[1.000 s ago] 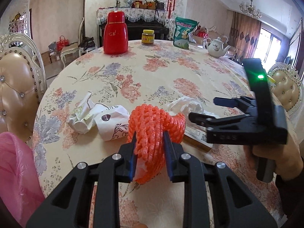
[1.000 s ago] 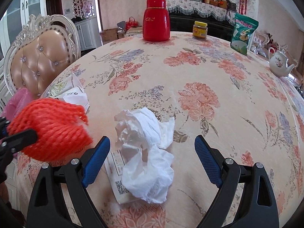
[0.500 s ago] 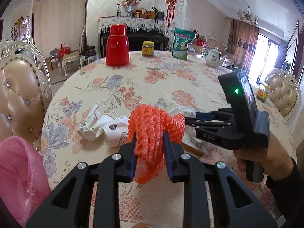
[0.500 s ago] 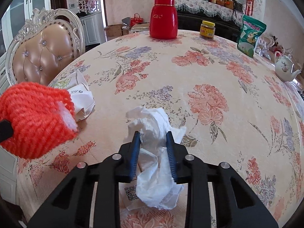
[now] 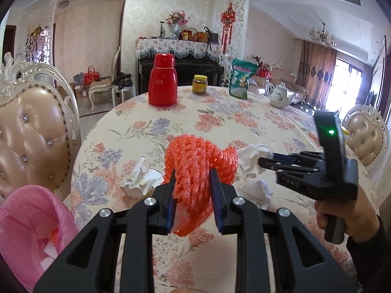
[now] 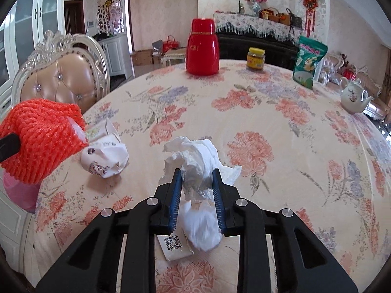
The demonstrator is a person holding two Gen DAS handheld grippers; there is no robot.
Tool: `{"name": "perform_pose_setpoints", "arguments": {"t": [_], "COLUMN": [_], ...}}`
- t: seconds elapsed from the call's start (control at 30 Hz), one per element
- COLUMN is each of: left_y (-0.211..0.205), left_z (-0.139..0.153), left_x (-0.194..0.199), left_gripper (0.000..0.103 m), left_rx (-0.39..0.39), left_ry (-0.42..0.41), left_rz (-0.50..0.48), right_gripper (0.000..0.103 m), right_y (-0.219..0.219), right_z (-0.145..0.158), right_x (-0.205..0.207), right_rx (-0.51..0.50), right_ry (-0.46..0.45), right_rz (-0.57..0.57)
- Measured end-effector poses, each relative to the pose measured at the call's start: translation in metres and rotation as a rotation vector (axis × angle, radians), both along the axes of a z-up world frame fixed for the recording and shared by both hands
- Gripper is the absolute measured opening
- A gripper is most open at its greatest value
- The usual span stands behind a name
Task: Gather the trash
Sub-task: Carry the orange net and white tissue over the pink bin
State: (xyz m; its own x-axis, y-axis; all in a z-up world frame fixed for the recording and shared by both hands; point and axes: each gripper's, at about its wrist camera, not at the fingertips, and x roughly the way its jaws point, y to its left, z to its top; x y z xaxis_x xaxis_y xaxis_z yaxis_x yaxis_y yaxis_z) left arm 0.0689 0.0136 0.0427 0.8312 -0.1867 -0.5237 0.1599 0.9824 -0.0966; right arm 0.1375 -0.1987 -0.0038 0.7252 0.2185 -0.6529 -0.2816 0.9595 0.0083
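Note:
My left gripper (image 5: 193,174) is shut on an orange foam fruit net (image 5: 199,161), held above the floral tablecloth (image 5: 220,119). The same orange net (image 6: 41,139) shows at the left edge of the right wrist view. My right gripper (image 6: 196,178) is shut on a crumpled white tissue (image 6: 195,156), lifted off the table; in the left wrist view that gripper (image 5: 264,162) sits to the right, held by a hand (image 5: 352,222). A crumpled printed paper wrapper (image 6: 105,153) lies on the table. A white packet with a QR code (image 6: 173,244) lies under the tissue. A pink trash bag (image 5: 31,232) hangs open at the lower left.
At the far side of the table stand a red thermos (image 6: 202,47), a yellow-lidded jar (image 6: 255,59), a green snack bag (image 6: 309,61) and a white teapot (image 6: 354,96). A padded chair (image 5: 29,136) stands left of the table, another chair (image 5: 366,134) at the right.
My right gripper's jaws went from wide open to shut on the white tissue and lifted it. Both grippers rose; the left kept its hold on the orange net.

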Motion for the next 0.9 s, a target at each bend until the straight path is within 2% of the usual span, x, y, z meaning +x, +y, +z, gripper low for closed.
{"name": "perform_pose_setpoints", "arguments": {"t": [0.5, 0.9], "left_y": [0.049, 0.098], "left_z": [0.021, 0.024], "left_x": [-0.03, -0.064], "left_gripper": [0.024, 0.024], "left_rx": [-0.019, -0.024], "left_ry": [-0.061, -0.078], "left_rz": [0.092, 0.183], "right_gripper": [0.025, 0.025], "right_y": [0.024, 0.073], "right_z": [0.049, 0.066], "right_x": [-0.025, -0.034], "right_rx": [0.02, 0.028], "right_ry": [-0.1, -0.122], "right_rz": [0.037, 0.108]}}
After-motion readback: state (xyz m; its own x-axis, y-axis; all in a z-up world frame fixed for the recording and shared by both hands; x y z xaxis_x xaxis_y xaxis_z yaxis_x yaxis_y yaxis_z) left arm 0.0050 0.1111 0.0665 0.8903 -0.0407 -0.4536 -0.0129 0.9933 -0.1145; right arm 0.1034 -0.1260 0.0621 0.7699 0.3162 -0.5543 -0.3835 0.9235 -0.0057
